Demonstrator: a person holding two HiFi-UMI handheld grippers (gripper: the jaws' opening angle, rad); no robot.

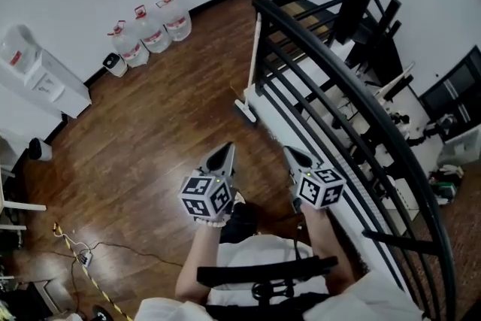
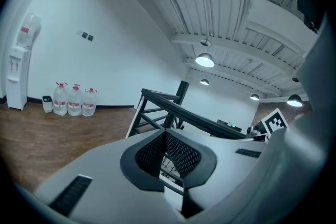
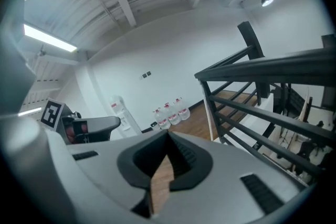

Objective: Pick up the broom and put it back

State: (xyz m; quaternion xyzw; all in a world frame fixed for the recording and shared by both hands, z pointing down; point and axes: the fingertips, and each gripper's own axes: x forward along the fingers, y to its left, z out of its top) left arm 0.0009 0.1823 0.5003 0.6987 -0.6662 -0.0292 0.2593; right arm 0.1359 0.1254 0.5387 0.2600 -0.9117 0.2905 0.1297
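Note:
A broom (image 1: pixel 254 60) with a white handle leans upright against the black railing (image 1: pixel 340 49); its head (image 1: pixel 245 111) rests on the wooden floor. In the head view both grippers are held side by side, short of the broom and apart from it. The left gripper (image 1: pixel 228 150) points toward the broom's head, jaws together, nothing between them. The right gripper (image 1: pixel 290 154) sits next to the railing's foot, also shut and empty. The left gripper view looks over the closed left gripper (image 2: pixel 167 131) at the railing (image 2: pixel 173 107). The right gripper (image 3: pixel 168 134) shows its tips touching.
Three large water bottles (image 1: pixel 152 29) stand along the far white wall, with a small white bin (image 1: pixel 115 65) and a water dispenser (image 1: pixel 39 77) to their left. Cables (image 1: pixel 79 252) lie on the floor at the near left. Beyond the railing lies a lower level with equipment (image 1: pixel 409 120).

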